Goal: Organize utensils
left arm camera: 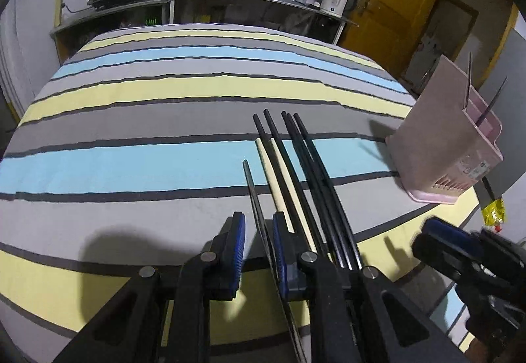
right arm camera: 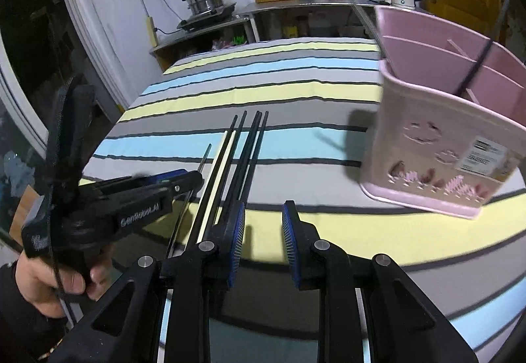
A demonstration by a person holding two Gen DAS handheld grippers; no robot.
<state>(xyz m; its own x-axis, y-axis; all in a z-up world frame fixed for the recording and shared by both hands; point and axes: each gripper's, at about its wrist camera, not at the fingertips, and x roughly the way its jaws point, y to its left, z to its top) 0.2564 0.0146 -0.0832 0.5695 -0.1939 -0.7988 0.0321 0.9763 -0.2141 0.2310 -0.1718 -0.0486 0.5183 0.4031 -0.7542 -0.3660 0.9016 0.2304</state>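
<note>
The left gripper straddles a dark chopstick with jaws parted, while the right gripper hovers, jaws released, near the pink holder.

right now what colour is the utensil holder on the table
Pale pink. The utensil holder shows best in the right wrist view, with divided compartments and cut-out patterns.

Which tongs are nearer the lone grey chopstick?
Left. The left tongs straddle the grey chopstick; the right tongs sit open beyond the black chopsticks.
</note>
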